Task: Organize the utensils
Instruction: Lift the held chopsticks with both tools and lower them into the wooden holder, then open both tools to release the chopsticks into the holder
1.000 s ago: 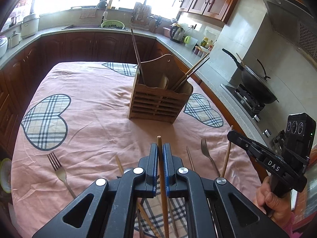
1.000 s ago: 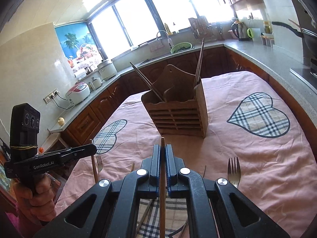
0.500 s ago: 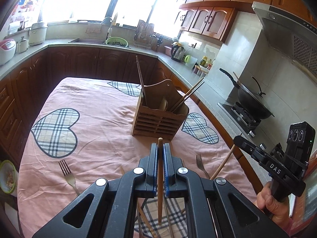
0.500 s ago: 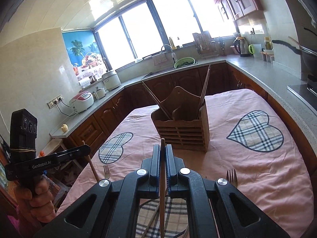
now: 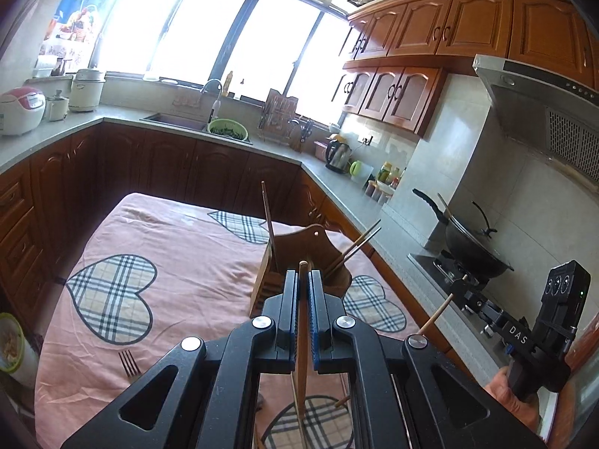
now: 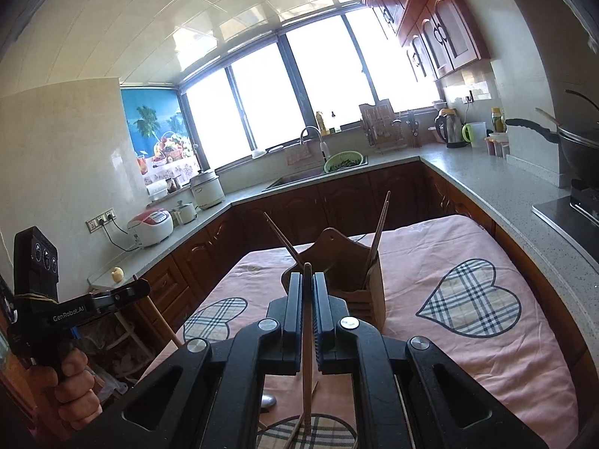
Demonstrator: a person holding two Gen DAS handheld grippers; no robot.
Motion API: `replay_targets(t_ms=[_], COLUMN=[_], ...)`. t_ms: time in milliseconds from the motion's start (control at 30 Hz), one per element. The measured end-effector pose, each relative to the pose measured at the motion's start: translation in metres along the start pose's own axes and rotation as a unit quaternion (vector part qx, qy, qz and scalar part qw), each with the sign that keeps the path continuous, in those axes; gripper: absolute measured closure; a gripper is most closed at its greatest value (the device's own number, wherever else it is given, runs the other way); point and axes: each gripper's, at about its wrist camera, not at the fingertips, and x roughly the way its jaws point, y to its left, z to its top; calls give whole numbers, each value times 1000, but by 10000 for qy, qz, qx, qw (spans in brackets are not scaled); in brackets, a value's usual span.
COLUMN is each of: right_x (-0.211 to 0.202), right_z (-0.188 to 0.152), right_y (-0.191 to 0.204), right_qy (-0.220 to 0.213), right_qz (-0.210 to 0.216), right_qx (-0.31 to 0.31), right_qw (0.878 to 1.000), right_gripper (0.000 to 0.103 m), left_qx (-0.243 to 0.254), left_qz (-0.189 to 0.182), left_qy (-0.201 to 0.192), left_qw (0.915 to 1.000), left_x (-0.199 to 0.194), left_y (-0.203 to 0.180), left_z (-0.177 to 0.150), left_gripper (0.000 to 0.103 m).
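Note:
My left gripper (image 5: 302, 276) is shut on a wooden chopstick (image 5: 301, 340) that stands upright between its pads, lifted above the pink tablecloth (image 5: 187, 262). My right gripper (image 6: 307, 280) is shut on a second chopstick (image 6: 307, 359) in the same way. Just beyond both sets of fingertips stands the slatted wooden utensil holder (image 5: 305, 241) (image 6: 350, 262), with several chopsticks leaning in it. Each gripper shows in the other's view, the right gripper (image 5: 457, 288) at the right edge and the left gripper (image 6: 142, 289) at the left edge, each in a hand.
A fork (image 5: 129, 363) lies on the cloth at the near left. A spoon (image 6: 267, 400) and loose chopsticks (image 6: 295, 426) lie under the grippers. Dark cabinets and a grey counter (image 6: 486, 183) ring the table. A wok (image 5: 471, 247) sits on the stove at the right.
Both grippers have risen with their chopsticks and tilted up. The table and holder now sit lower in both views, and the chopstick tips stand in front of the holder.

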Motion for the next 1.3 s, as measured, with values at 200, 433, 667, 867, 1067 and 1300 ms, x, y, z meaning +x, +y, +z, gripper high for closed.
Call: replay_targets(t_ms=[200,433,667,867,1067,1300], right_x=[1,7,25,43,61,95], right_z=[15,40,66,85,98,90], right_y=[1,0,-4,-16,-30,-46], right_qy=[-333,-730,-1048,-1287,-1490,-1431], right_qz=[-54,-112,-159,-255,-359,-481], right_qx=[-47,-78,-82,1,68,69], right_qw=[9994,9972,9943,9914,9882,9885], right_gripper=[98,98,98,98,98,98], left_qx=[15,87,183,140,70,-149], left_qz=[-21,-50,-25,55,170,260], left_qy=[-292,-622,-912,-1042,-1166,-1073], left_qw=[9996,9980,9957,9944,9930,9938], left_x=[9,28,54,88,129,186], left_y=[0,1,3,9,13,26], left_z=[7,23,34,48,56,53], left_gripper=[100,100,100,100,100,100])
